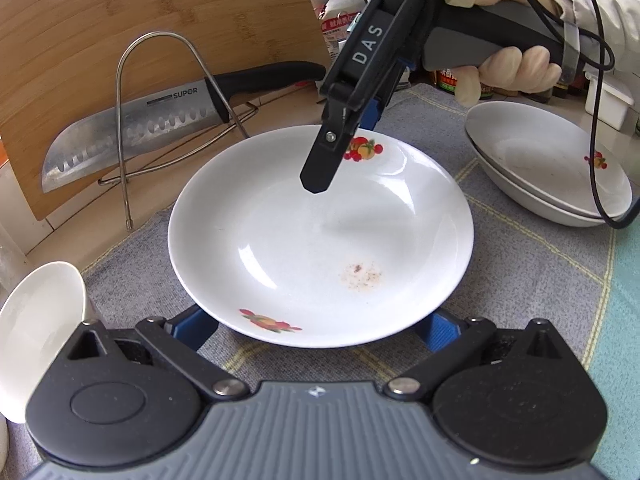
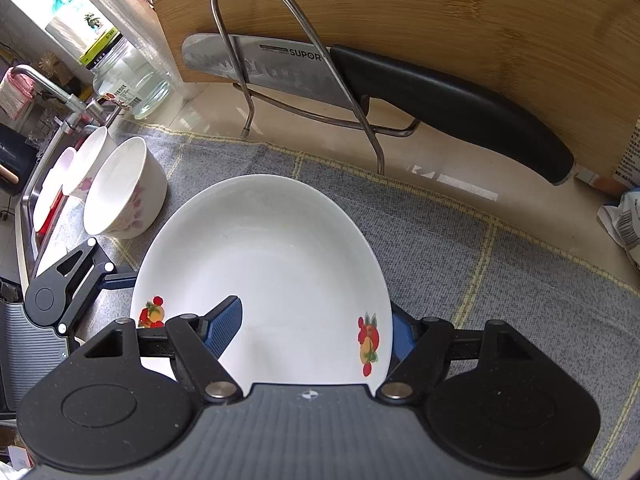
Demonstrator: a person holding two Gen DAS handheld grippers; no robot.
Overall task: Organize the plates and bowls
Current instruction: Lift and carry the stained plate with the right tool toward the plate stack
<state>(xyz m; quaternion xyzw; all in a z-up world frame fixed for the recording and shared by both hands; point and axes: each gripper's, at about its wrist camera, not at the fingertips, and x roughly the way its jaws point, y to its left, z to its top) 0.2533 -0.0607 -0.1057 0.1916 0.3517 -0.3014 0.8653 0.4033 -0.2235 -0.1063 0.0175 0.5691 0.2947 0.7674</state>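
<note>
1. A white plate (image 1: 320, 240) with fruit prints on its rim is sitting in the middle of a grey checked cloth (image 1: 520, 280) spread over the desk (image 2: 420, 152).
2. The right gripper (image 2: 316, 334) is gripping that plate at its far rim as the left wrist view shows it: one blue-padded finger (image 2: 224, 328) is lying over the inside of the plate and the other is reaching under the rim on the outside. A gloved hand (image 1: 508, 68) is holding the gripper's grey handle.
3. The left gripper (image 1: 320, 330) is standing with its fingers spread wide, one on either side of the plate's near rim. The blue pads are showing just below the rim; whether they are touching the plate cannot be told.
4. A small patch of brownish specks is lying on the plate's bottom, towards the left gripper.
5. Two more stacked plates (image 1: 552, 176) are resting on the cloth to the right in the left wrist view, apart from the held plate.
6. A white bowl (image 2: 124, 192) with a pink flower print is lying tilted on the cloth near the plate, and another bowl (image 2: 86, 168) is lying just behind it.
7. A knife (image 1: 160, 128) marked SUPOR is resting in a wire rack (image 1: 132, 120) in front of a wooden cutting board (image 1: 140, 20), beyond the cloth.
</note>
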